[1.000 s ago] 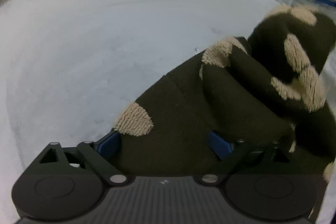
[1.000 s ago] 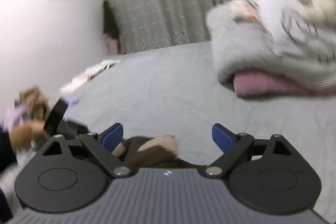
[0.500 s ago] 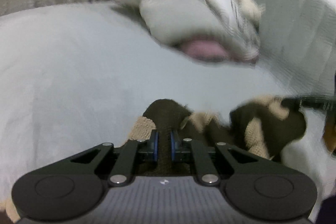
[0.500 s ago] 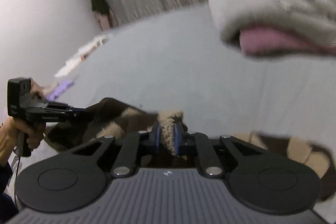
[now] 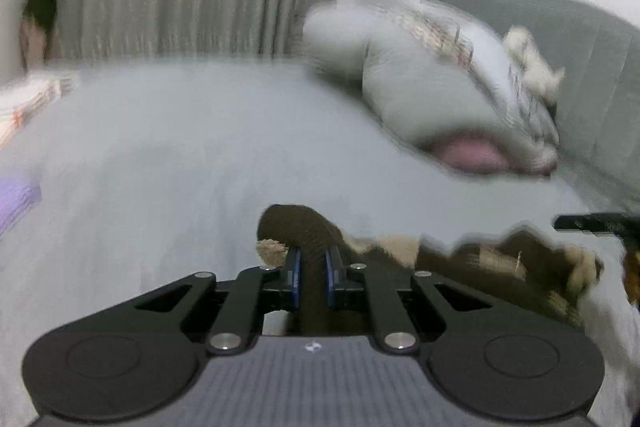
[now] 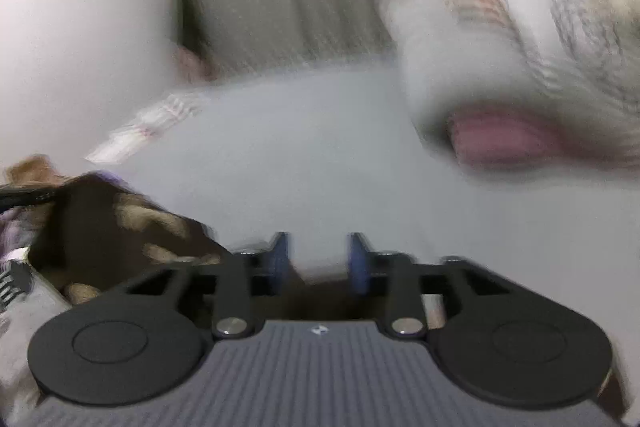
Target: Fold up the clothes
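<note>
My right claw (image 6: 316,259) has let go, its blue pads now apart over the grey bed (image 6: 320,155); my left claw (image 5: 311,277) stays clamped on the dark brown, tan-patched knitted garment (image 5: 480,259), which trails rightward above the bed.

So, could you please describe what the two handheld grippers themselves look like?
Both the left gripper and right gripper share one build: a ribbed grey body with a small white logo, two round black discs, black linkage arms with silver screws, and blue finger pads.
</note>
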Demonstrator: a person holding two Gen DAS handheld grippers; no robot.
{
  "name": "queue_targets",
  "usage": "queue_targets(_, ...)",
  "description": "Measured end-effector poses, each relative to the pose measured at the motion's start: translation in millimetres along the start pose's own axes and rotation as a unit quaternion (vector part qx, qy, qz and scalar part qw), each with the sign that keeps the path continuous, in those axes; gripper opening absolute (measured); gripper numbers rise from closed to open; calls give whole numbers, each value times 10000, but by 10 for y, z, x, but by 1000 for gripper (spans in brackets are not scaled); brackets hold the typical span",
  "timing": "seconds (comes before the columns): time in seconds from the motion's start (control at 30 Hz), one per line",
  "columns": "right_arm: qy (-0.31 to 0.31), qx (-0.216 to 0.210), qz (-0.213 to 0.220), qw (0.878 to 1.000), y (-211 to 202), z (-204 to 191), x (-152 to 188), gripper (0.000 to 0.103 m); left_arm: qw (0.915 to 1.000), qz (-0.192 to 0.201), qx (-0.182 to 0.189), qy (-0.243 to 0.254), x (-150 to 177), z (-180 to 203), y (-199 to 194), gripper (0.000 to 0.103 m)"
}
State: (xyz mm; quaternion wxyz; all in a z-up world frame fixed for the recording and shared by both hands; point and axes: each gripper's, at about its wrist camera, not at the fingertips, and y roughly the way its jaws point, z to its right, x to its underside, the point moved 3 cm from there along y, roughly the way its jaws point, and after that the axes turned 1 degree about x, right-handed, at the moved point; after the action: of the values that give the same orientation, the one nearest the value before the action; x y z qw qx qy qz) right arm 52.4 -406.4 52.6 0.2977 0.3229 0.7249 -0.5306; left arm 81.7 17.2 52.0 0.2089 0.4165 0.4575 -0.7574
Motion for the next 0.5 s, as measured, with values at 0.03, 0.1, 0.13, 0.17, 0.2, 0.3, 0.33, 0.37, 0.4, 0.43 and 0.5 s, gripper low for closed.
queue_targets(0.03,25,91,-69,9999,97,59,7,45,9999,-124,19,-19,37,-48,23,12)
queue_targets(0.1,-61,74,66,9999,137,76,-79,57,9993,-372,57,-58,111,-144,69,13)
queue_targets(0.13,-97,23,192,9998,133,71,-141,67,9987,-496,76,-78,147,-193,91,14)
queue_targets(0.17,-146,-117,300,9994,151,43,-214,71,9980,-620,95,-97,184,-241,114,20)
queue_targets(0.2,-199,-280,402,9986,173,10,-289,77,9976,-665,110,-173,184,-298,129,34)
queue_targets(0.3,-575,-829,274,9945,410,-165,-450,80,9966,-273,123,-772,-57,-536,126,59)
queue_targets(0.33,-781,-1041,48,9915,569,-261,-454,80,9955,-218,129,-911,-117,-609,149,60)
queue_targets(0.37,-878,-1106,-239,9897,730,-299,-436,80,9951,-353,169,-911,-124,-660,244,60)
queue_targets(0.4,-948,-1132,-540,9876,890,-321,-411,80,9941,-519,286,-913,-124,-689,374,64)
queue_targets(0.43,-1016,-1158,-841,9845,1048,-344,-387,81,9927,-715,406,-884,-118,-702,507,67)
queue_targets(0.5,-1151,-1206,-1440,9754,1362,-387,-340,81,9880,-1243,640,-654,-65,-651,777,76)
